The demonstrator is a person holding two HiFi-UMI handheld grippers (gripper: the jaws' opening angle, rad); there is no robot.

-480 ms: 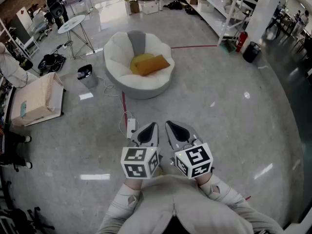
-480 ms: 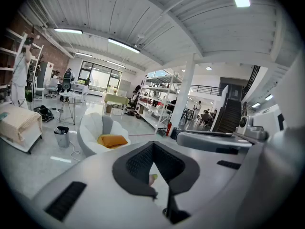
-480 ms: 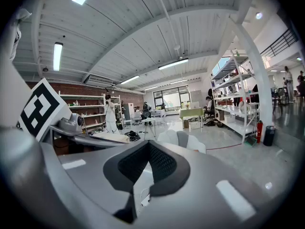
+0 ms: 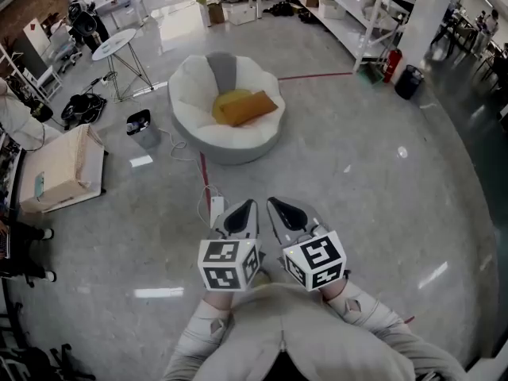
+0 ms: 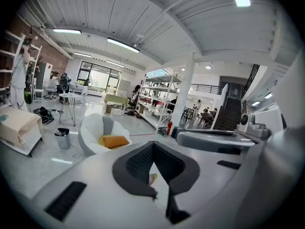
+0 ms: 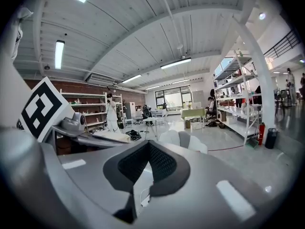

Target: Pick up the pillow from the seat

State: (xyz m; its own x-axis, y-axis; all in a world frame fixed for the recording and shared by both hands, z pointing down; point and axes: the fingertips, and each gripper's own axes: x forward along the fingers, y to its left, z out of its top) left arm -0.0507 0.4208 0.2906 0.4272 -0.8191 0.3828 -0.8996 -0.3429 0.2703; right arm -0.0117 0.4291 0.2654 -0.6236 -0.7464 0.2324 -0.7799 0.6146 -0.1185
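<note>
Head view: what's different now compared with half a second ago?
Nothing visibly changed. The left gripper and right gripper stay shut and empty, side by side in front of the person. The orange pillow still lies untouched in the white seat.

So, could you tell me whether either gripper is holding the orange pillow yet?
No, the orange pillow lies in the white seat, apart from the left gripper and right gripper.
</note>
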